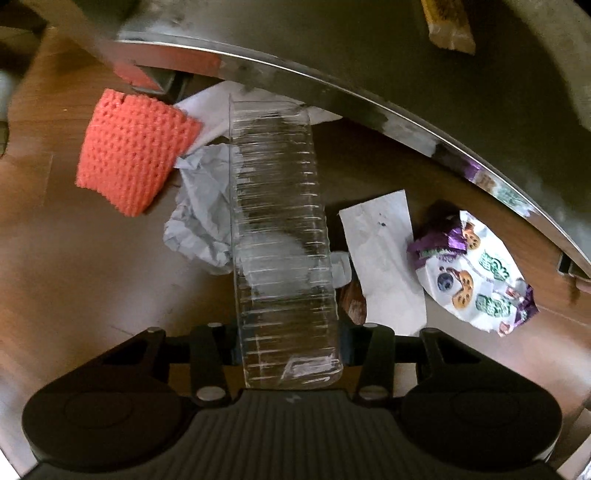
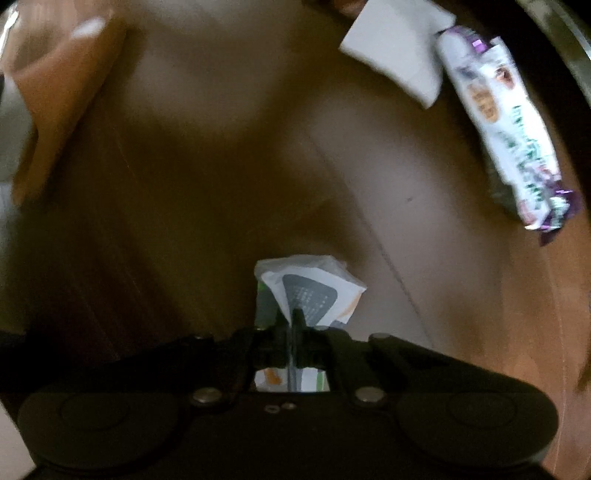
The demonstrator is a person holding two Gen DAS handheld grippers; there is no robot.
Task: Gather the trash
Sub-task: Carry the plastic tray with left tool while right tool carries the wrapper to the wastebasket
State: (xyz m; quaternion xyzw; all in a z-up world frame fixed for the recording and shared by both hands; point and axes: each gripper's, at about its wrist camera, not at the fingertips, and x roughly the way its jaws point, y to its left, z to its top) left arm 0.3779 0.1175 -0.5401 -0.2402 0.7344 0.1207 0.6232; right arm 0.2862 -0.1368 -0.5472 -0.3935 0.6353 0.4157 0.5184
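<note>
My left gripper point(image 1: 286, 332) is shut on a clear ribbed plastic container point(image 1: 280, 236) that sticks out forward over the wooden floor point(image 1: 92, 258). Below it lie an orange foam net point(image 1: 133, 151), crumpled grey paper point(image 1: 203, 214), a white paper slip point(image 1: 384, 258) and a purple-and-white snack wrapper point(image 1: 476, 273). My right gripper point(image 2: 291, 325) is shut on a small white packet point(image 2: 310, 291) with a grey and orange print. The snack wrapper point(image 2: 509, 129) and white paper point(image 2: 399, 48) also show in the right wrist view, at the upper right.
A round metal bin's rim point(image 1: 332, 88) curves across the top right of the left wrist view, with a tan wrapper point(image 1: 448, 26) inside. A bin rim point(image 2: 565, 40) edges the right wrist view's top right corner. An orange-brown shape point(image 2: 55, 92) is at its upper left.
</note>
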